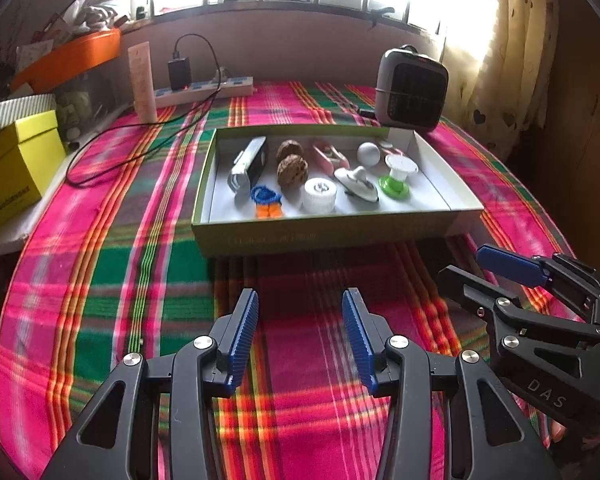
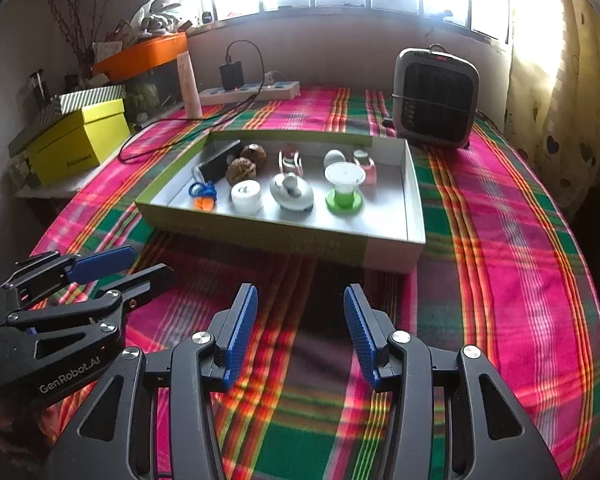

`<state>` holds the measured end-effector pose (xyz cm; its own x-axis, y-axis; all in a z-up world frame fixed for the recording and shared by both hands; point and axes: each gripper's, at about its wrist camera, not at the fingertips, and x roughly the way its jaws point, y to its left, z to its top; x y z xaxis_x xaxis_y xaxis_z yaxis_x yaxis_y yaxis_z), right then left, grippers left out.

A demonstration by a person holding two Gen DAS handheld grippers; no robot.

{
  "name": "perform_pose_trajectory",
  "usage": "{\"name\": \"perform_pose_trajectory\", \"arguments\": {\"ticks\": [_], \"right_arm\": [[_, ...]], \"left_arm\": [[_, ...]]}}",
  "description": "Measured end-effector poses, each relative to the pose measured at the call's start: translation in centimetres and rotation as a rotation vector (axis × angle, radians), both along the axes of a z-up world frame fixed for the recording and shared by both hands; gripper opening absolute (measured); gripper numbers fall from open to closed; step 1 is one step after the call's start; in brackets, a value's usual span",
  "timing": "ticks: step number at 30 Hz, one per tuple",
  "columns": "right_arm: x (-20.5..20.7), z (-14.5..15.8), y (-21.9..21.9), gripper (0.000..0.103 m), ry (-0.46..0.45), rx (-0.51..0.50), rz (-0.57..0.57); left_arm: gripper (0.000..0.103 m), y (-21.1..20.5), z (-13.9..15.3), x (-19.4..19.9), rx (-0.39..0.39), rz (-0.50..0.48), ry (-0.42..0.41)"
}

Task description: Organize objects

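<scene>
A shallow green-sided box lies on the plaid cloth and holds several small items: two brown walnuts, a white round cap, a green-and-white spool, a grey ball, a blue-and-orange toy and a silver-black device. My left gripper is open and empty, in front of the box. My right gripper is open and empty, beside it, and also shows in the left wrist view.
A grey heater stands behind the box. A power strip with a charger and a black cable lie at the back left. A yellow box and an orange tub stand at the left edge.
</scene>
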<state>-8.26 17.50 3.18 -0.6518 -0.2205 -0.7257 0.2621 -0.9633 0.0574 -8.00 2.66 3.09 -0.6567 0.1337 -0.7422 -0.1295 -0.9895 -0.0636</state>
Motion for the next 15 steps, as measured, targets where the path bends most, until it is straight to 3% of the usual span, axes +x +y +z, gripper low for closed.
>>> {"name": "perform_pose_trajectory", "arguments": {"ticks": [15], "right_arm": [[2.8, -1.9, 0.2, 0.047, -0.054, 0.03, -0.029]], "left_arm": [[0.043, 0.4, -1.9, 2.9, -0.008, 0.001, -0.037]]}}
